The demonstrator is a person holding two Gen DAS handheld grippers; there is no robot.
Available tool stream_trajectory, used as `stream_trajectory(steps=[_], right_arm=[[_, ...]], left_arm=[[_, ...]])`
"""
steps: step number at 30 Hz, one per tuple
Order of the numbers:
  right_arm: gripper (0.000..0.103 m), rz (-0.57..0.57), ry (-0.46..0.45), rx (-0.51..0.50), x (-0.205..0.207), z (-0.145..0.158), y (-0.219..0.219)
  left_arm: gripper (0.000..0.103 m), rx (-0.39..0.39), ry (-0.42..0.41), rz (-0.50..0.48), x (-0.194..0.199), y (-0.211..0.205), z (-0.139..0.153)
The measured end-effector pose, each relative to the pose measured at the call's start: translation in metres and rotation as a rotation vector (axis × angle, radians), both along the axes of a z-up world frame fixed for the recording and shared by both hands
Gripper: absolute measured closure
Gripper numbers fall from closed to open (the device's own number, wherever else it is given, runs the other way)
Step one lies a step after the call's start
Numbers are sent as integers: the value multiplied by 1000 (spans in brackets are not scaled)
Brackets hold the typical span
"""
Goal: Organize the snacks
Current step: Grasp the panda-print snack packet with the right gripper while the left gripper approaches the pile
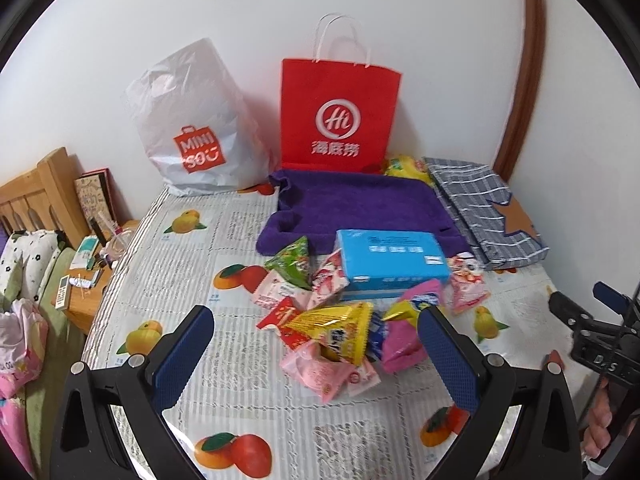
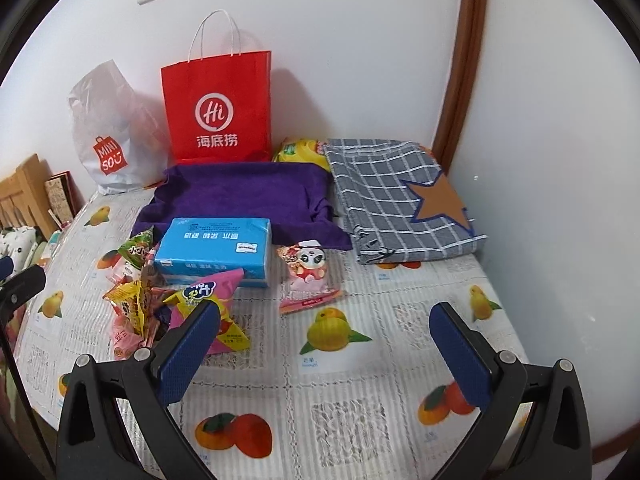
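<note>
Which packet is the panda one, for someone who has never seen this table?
Find the red paper bag against the wall, then the light blue box in front of it on the purple cloth's edge. The panda packet lies alone just right of that box, pink with a cartoon panda, apart from the heaped snacks on the left.

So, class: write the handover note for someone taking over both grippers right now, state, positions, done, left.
Left gripper: jaws open, empty, hovering over the snack pile.
Right gripper: jaws open, empty, over bare tablecloth.
Snacks lie heaped in front of the blue tissue pack; the panda packet sits apart, right of it.
Red paper bag and white plastic bag stand at the wall.
Done: nothing visibly sorted. Left: every snack.
</note>
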State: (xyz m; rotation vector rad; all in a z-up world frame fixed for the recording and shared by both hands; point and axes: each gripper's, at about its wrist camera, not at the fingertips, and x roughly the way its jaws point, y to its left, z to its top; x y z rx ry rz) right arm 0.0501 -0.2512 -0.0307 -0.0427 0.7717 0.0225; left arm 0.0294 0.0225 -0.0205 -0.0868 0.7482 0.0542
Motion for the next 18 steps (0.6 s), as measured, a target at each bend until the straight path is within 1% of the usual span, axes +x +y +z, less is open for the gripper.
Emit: stream_trajectory(steps=[4,7,9,10,12,15,18], right_arm=[[3,-14,13,71,17,-17,-15],[4,-22,57,86,39,-31,-23],[8,-31,82,108,54,-43,-28],[12,-34,94,113,62,-48,-29],[16,-39,115,118,76,-58,-30],[21,-33,139,119,97,-74,-28],[24,-13,161,128,115,-87,-22]], left_arm=[[0,-12,10,28,14,10,-12],[1,-22,25,38,27,18,-24],[1,-22,46,42,37,23,-31],[1,-13,72,50,45,25,-36],[1,-23,113,55,57,32,-44],[2,-47,128,76,68,42,-54],[3,-49,149,92,80,50,-62]])
